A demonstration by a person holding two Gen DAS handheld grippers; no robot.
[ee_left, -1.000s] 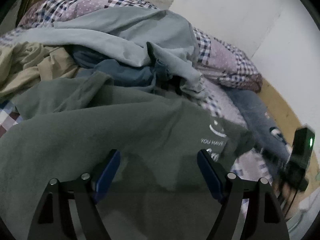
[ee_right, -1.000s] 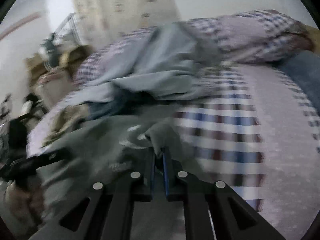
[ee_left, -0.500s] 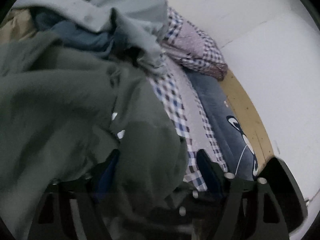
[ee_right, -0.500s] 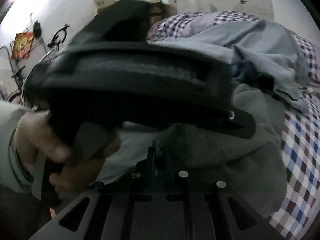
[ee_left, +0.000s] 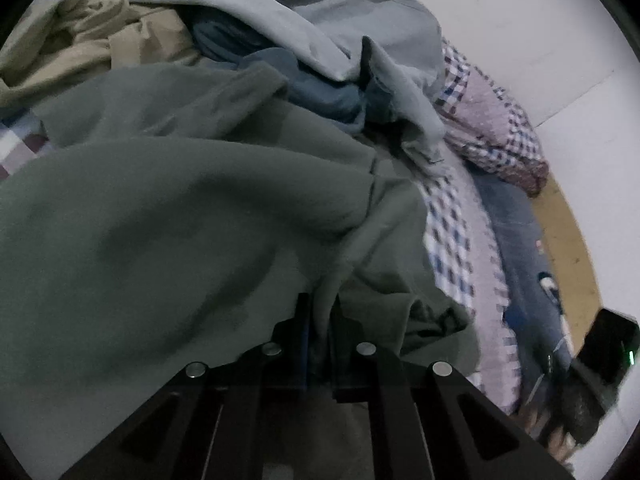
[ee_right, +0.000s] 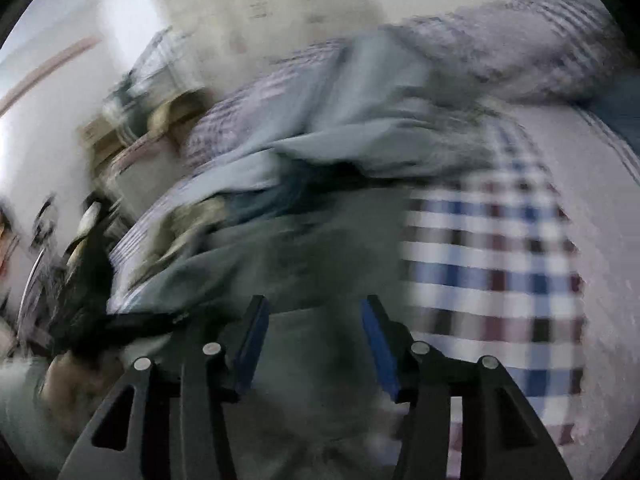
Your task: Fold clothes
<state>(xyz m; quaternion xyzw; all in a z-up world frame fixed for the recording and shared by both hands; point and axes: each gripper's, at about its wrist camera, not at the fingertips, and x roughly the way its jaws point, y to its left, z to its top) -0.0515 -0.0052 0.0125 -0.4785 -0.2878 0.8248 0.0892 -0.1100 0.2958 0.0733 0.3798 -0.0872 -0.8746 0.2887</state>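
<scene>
Right now your left gripper point(ee_left: 318, 340) is pinched narrow on a gathered ridge of the dark green shirt point(ee_left: 180, 208), the fold rising straight up from between its blue pads and fanning away from you over the bed. Your right gripper point(ee_right: 314, 344) stands wide with nothing between its pads, hovering just above the same green cloth point(ee_right: 312, 264); that view is badly blurred, so you cannot tell whether the pads touch the fabric. The shirt lies bunched rather than flat, its bulk spreading to your left and forward from the held ridge, with a loose crumpled edge just right of the left gripper, next to the checked bedsheet point(ee_left: 452, 248). Its long axis seems to run away from you toward the pile, though collar and hem are not clear enough to name. Judging by this, the coming move turns on that loose edge: it sits on the right side of the held ridge, so your free right gripper looks the nearer one to take it and draw the shirt out wide. Beyond the shirt lie a dark blue garment point(ee_left: 320, 92), a tan one point(ee_left: 100, 44) and a pale grey-blue one point(ee_left: 312, 16), heaped together, and farther right a checked pillow point(ee_left: 496, 136) against the wall.
</scene>
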